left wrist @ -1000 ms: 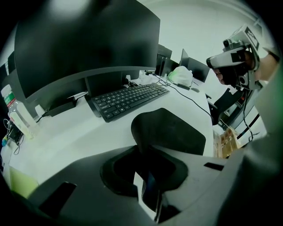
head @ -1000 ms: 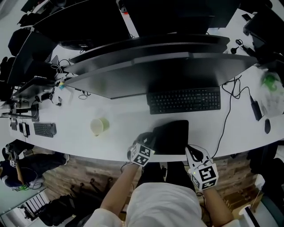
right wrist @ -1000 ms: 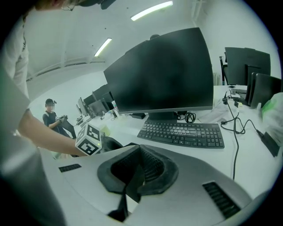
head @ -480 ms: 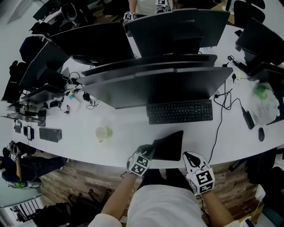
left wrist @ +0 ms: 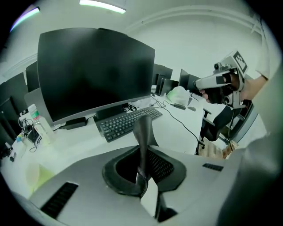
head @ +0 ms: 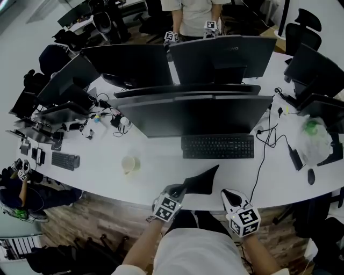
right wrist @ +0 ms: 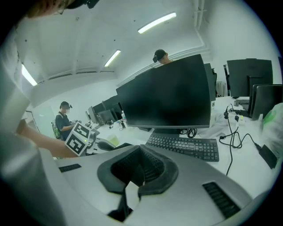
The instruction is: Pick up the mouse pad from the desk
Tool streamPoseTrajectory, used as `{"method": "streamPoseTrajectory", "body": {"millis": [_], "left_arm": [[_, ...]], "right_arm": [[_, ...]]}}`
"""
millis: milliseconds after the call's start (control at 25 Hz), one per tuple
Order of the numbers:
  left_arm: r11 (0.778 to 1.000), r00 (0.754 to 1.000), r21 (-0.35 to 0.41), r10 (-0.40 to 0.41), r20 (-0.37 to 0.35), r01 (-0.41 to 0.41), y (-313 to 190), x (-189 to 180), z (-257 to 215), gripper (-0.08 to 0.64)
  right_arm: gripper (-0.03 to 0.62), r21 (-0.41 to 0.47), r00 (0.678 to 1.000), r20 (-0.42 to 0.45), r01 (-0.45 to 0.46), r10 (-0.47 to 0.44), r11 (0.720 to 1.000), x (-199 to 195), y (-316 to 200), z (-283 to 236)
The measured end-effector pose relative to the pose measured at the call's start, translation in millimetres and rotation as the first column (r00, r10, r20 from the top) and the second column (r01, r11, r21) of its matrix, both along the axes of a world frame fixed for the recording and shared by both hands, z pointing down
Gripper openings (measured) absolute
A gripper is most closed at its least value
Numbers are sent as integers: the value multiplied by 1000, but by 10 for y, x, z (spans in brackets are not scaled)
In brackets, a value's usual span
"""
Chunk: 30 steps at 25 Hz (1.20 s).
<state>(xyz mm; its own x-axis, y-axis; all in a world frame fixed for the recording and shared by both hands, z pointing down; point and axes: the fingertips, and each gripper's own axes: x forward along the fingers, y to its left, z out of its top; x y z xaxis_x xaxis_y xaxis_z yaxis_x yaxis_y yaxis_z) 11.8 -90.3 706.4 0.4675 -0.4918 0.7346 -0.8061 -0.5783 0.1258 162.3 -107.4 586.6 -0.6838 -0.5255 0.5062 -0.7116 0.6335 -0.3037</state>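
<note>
The black mouse pad (head: 201,181) is off the white desk (head: 161,177), hanging bent from its near left corner. My left gripper (head: 179,189) is shut on that corner; its jaws have just been closing with the pad between them. In the left gripper view the mouse pad (left wrist: 143,130) stands edge-on, rising out of the left gripper (left wrist: 141,174). My right gripper (head: 231,195) hovers at the desk's near edge, right of the pad and apart from it. In the right gripper view, the right gripper (right wrist: 132,176) has its jaws together with nothing in them.
A black keyboard (head: 217,146) lies beyond the pad under a wide monitor (head: 199,113). A pale green cup (head: 129,164) stands to the left. A cable (head: 263,156) runs down the desk's right side near a mouse (head: 310,176). A person (head: 193,13) stands behind the monitors.
The mouse pad lay flat on the desk; now it is lifted and hangs curled from the left gripper. Both grippers have risen. The head view has tipped up towards the room.
</note>
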Motion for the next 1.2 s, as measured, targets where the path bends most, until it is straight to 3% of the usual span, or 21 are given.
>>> {"method": "streamPoseTrajectory", "body": {"millis": [320,800,1200], "left_arm": [[996,997,73,-49,-63,53,231,-175,-554,44],[977,978,171,-95,-186,127,951,-610,-1299,46],[960,984,258,-64,-166,106,1658,-939,-1658,44]], "right_arm": [[11,43,1000,4,-6,5,999,-95,175,-213],[11,143,999,-23,-38,41,989,-380,915,-682],[11,182,995,-44,-76,85,980,-571,1661,-953]]}}
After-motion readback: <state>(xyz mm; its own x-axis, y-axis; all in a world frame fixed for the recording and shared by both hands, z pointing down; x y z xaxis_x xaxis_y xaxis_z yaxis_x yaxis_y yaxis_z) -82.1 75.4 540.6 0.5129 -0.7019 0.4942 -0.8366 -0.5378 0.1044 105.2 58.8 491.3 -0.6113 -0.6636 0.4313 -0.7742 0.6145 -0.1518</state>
